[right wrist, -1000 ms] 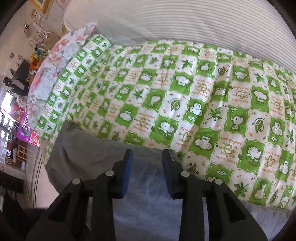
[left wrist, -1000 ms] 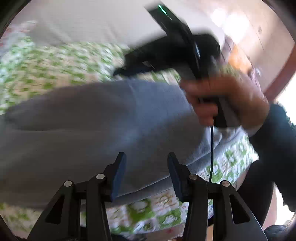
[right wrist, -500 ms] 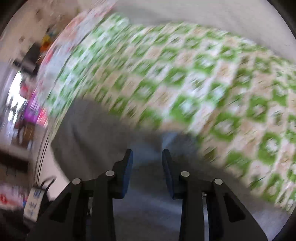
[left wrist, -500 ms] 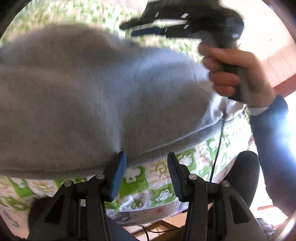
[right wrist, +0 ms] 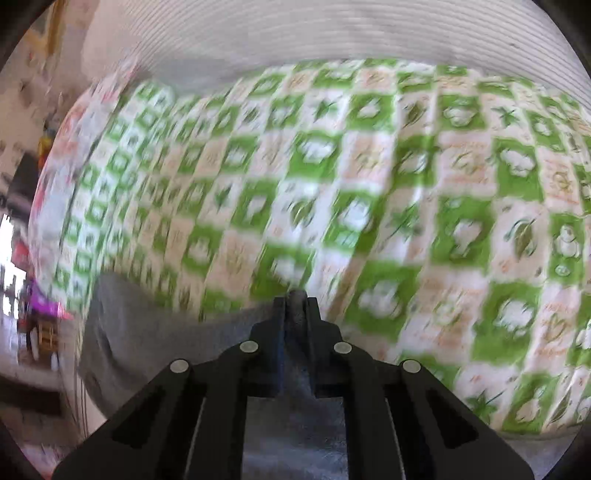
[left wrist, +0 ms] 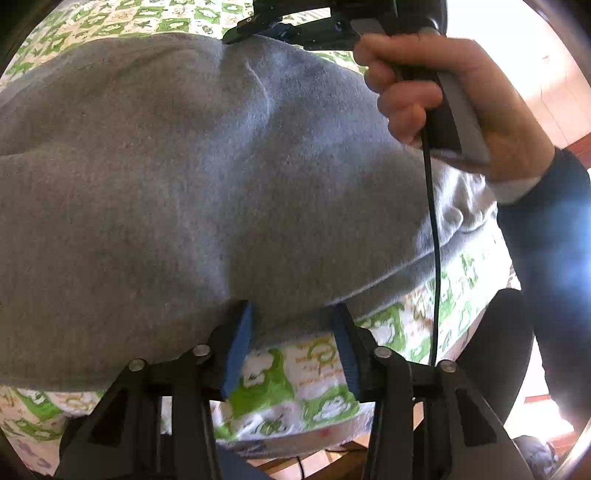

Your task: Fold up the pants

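Note:
Grey sweat pants (left wrist: 192, 177) lie spread on a bed with a green and white checked sheet (left wrist: 317, 362). My left gripper (left wrist: 291, 321) is open at the pants' near edge, its blue pads on either side of the hem. The right gripper (left wrist: 280, 31) shows at the pants' far edge, held by a hand (left wrist: 436, 92). In the right wrist view the right gripper (right wrist: 295, 299) is shut on the edge of the pants (right wrist: 155, 339), with grey cloth pinched between its fingers.
The checked sheet (right wrist: 369, 192) covers the bed beyond the pants. A striped white wall or headboard (right wrist: 332, 33) is behind it. The bed's edge and a wooden floor (left wrist: 332, 458) lie below the left gripper. A black cable (left wrist: 432, 236) hangs from the right gripper.
The right gripper has closed on the far edge of the pants. The left gripper has moved down to the near hem and stays open.

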`<control>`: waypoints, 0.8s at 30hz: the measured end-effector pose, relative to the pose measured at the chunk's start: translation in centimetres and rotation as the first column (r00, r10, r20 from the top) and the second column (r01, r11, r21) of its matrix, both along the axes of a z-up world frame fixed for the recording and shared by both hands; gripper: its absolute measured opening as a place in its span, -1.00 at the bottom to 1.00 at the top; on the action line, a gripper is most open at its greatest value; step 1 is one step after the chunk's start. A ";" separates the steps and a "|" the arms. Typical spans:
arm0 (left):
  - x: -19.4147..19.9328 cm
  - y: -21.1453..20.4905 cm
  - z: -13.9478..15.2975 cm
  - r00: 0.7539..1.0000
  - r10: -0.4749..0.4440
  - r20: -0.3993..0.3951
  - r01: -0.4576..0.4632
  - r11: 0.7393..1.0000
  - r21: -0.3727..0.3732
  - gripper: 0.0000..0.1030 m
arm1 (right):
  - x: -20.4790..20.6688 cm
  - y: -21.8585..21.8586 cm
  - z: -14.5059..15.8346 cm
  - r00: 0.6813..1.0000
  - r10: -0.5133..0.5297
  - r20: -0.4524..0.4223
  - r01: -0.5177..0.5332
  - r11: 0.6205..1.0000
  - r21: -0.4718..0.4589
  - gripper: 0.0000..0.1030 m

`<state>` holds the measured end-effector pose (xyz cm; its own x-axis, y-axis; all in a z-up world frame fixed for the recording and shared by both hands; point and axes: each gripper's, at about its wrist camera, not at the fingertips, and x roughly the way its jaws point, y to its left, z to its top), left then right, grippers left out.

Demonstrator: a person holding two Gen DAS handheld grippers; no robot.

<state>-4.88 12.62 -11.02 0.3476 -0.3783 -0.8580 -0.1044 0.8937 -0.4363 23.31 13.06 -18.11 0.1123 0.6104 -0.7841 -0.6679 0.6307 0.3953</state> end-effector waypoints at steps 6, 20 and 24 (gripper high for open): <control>-1.3 0.7 1.4 1.000 -0.009 0.021 0.009 1.000 -0.001 -0.22 | -1.3 -3.4 1.6 1.000 0.003 -0.029 -0.001 0.997 0.082 -0.45; 2.9 -6.9 5.0 0.973 -0.207 0.105 0.196 0.975 0.109 -0.16 | -10.9 -27.1 3.1 0.970 -0.206 0.131 0.203 0.979 0.036 -0.25; 4.7 -10.1 4.8 0.956 -0.273 0.102 0.254 0.953 0.167 -0.16 | -11.5 -32.2 3.1 0.949 -0.257 0.180 0.264 0.964 -0.015 -0.25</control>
<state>-0.22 2.56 -6.17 0.3589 -0.3405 -0.8691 0.1898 0.9383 -0.2892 11.78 -19.12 -14.98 0.4010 0.5116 -0.7599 -0.5350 0.8041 0.2591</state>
